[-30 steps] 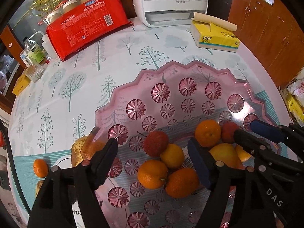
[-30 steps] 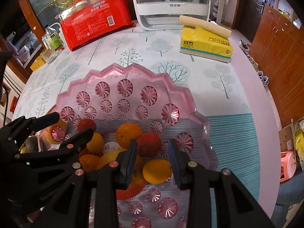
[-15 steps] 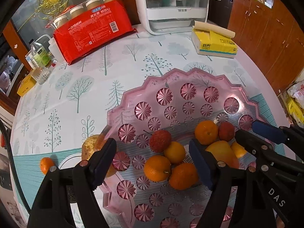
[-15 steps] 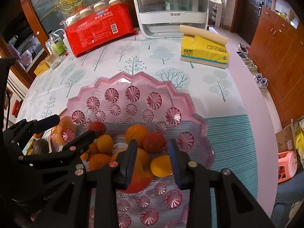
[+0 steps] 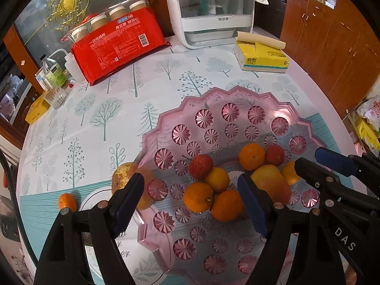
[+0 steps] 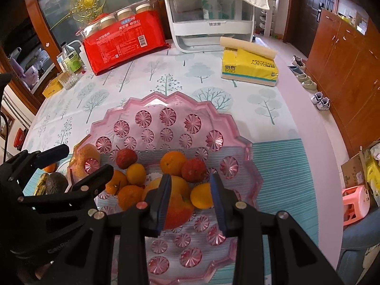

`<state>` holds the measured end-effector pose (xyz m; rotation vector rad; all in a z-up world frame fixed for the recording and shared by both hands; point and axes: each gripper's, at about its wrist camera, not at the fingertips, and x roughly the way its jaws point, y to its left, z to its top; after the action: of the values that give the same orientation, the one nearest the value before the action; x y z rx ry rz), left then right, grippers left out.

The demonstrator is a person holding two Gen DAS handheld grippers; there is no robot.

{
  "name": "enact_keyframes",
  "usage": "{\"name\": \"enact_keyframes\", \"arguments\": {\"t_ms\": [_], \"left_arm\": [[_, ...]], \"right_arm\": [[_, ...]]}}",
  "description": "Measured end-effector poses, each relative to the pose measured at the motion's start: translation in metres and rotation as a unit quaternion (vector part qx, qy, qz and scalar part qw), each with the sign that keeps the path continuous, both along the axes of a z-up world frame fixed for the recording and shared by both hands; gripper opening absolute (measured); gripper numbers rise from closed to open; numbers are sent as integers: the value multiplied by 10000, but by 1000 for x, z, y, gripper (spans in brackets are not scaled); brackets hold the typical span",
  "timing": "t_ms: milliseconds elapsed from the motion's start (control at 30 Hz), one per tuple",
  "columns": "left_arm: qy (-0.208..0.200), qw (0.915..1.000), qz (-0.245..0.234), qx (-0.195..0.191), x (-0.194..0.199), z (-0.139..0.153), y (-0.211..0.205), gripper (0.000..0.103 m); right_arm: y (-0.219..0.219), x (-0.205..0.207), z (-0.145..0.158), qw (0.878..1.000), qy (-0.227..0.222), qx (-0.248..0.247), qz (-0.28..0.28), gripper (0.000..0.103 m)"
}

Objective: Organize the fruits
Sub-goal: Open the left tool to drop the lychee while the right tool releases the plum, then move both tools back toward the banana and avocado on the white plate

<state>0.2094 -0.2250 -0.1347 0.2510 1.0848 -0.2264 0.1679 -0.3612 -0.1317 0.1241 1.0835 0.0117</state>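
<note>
A pink see-through tray holds several fruits: oranges, a red lychee and a big yellow-red fruit. My left gripper hovers above the oranges, jaws opening, nothing gripped. My right gripper hangs over the yellow-red fruit and a yellow fruit, jaws drawn close and empty. Each gripper shows in the other's view: the right gripper, the left gripper. Outside the tray on the left lie a pear, a small orange and an avocado.
At the back of the table stand a red pack of paper cups, a white appliance and a yellow tissue pack. A glass and bottles sit at the far left. Wooden cabinets line the right wall.
Both grippers have lifted away from the tray, so the fruit looks smaller and more of the table shows. The left jaws stand a little wider. The fruits stayed in place.
</note>
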Motion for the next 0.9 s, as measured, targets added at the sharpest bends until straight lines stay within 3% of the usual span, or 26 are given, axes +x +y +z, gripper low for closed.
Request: {"name": "enact_keyframes", "arguments": {"t_ms": [467, 900], "left_arm": [[-535, 9981, -300, 20, -44, 60, 16, 85], [-996, 9935, -479, -281, -83, 118, 91, 89]], "right_arm": [[6, -40, 39, 9994, -287, 3, -214, 35], [64, -78, 98, 9965, -836, 18, -73, 34]]}}
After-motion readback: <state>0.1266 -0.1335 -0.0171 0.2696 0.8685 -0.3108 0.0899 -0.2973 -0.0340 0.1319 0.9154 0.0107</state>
